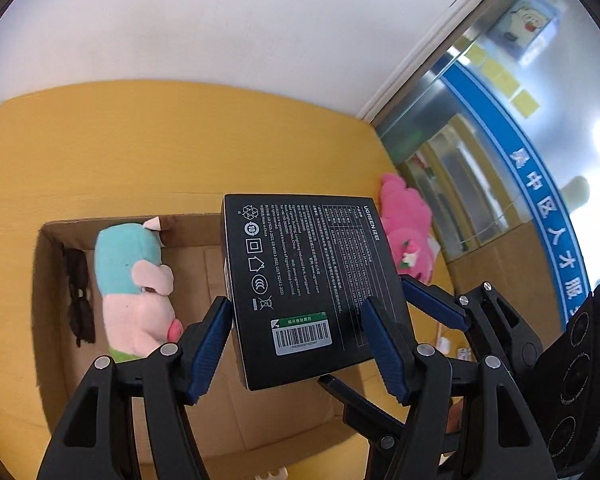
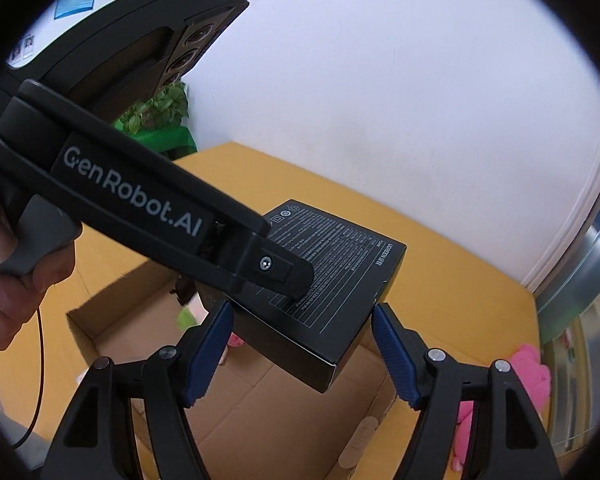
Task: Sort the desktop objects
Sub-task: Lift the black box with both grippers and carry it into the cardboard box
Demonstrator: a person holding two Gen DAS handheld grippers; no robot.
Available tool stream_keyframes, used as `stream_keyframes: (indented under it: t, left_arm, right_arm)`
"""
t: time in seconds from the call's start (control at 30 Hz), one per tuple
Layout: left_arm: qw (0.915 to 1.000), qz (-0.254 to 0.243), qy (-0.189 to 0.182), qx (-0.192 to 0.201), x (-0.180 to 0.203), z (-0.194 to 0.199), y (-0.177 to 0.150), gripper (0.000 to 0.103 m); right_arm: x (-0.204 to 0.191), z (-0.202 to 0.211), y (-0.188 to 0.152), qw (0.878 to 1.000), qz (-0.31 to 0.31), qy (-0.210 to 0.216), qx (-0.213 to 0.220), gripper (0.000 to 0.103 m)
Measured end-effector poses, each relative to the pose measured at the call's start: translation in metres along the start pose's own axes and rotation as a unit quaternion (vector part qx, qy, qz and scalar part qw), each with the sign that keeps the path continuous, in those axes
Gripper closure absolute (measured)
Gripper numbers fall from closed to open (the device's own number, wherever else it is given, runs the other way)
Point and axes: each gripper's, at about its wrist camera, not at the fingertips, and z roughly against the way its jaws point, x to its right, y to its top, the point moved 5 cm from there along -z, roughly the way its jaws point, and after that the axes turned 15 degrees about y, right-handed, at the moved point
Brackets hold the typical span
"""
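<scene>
A black UGREEN box (image 1: 312,272) with white print and a barcode label hangs tilted over an open cardboard carton (image 1: 48,280). My left gripper (image 1: 296,302) is shut on it, blue pads pressed to its two long sides. The right gripper's blue finger (image 1: 436,304) lies against the box's right edge. In the right wrist view the same black box (image 2: 340,248) sits between my right gripper's (image 2: 302,307) fingertips, which touch its lower corners. The left gripper's black body (image 2: 140,200) crosses above it, held by a hand (image 2: 4,272).
Inside the carton (image 2: 84,328) lie a plush pig in a teal shirt (image 1: 132,280) and a dark item (image 1: 80,296) by the left wall. A pink plush (image 1: 408,232) lies on the yellow table (image 1: 140,140) to the right. White wall behind, glass partition (image 1: 500,160) at right.
</scene>
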Motion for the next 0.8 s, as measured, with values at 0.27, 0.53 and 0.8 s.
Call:
stream_keyframes:
  t: [0.27,0.53,0.8]
  left_arm:
    - [0.9974,0.016,-0.003,-0.07,-0.024,-0.123,0.005,0.033]
    - [0.9944,0.006,0.022,-0.103,-0.031,-0.202,0.004,0.037]
    - [0.9918,-0.031,0.056,-0.111,-0.021,-0.221,-0.001,0.042]
  right_arm:
    - [0.06,-0.1,-0.034,0.997,-0.039,0.029,-0.055,0.032]
    - [0.089,-0.178,-0.067,0.989,-0.099,0.04,-0.102,0.031]
    - [0.096,-0.201,-0.082,0.982,-0.115,0.039,-0.146,0.03]
